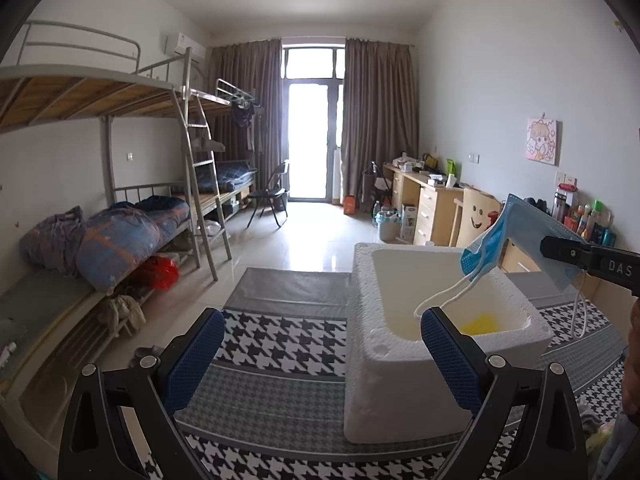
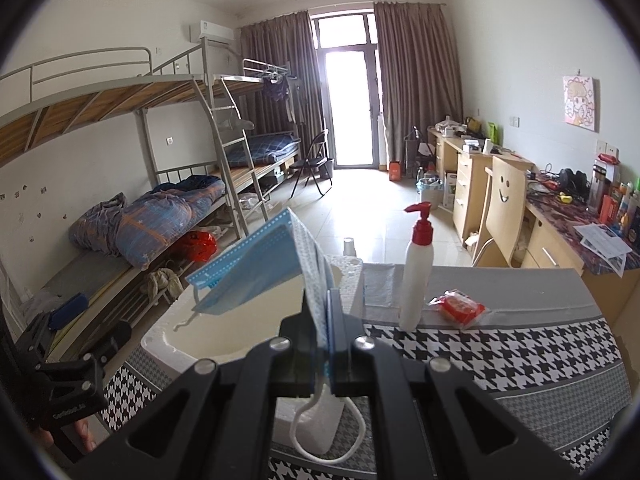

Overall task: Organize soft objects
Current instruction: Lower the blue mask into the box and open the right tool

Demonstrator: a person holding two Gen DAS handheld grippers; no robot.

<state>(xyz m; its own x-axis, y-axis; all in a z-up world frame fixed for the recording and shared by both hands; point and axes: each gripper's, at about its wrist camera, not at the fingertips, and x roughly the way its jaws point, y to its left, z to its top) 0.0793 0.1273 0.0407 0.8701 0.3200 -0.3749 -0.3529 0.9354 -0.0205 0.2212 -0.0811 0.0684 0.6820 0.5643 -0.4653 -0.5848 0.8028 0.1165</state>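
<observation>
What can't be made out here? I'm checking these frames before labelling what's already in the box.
- Yellow item in the foam box: left wrist view, the near wall and left claw pad cover most of it; unidentifiable.
- Box floor: right wrist view, hidden behind the face mask and right claw.
- Red packet: print too small.
- Person's hand: cut off by the picture's edge.

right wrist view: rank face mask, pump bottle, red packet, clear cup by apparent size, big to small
1. Face mask, pinched in the shut right gripper, so nearness to the lens inflates it.
2. Pump bottle.
3. Red packet.
4. Clear cup, farther back, partly hidden behind the foam box.
</observation>
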